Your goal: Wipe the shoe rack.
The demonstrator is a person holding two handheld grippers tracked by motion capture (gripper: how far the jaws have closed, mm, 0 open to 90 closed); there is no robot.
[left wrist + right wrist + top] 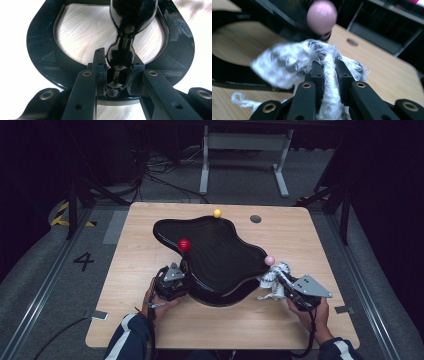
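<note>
Between my right gripper's (329,67) jaws sits a bunched white cloth (287,62), clamped tight. The black wavy-edged stand (215,255) lies just left of it and beyond, its pink ball (270,260) almost touching the cloth. My right hand is therefore the nearer one for wiping that lobe. My left gripper (117,75) is closed on a glossy black post of the stand at the near left edge, steadying it on the wooden table (150,330). The stand's long axis runs from far left to near right.
</note>
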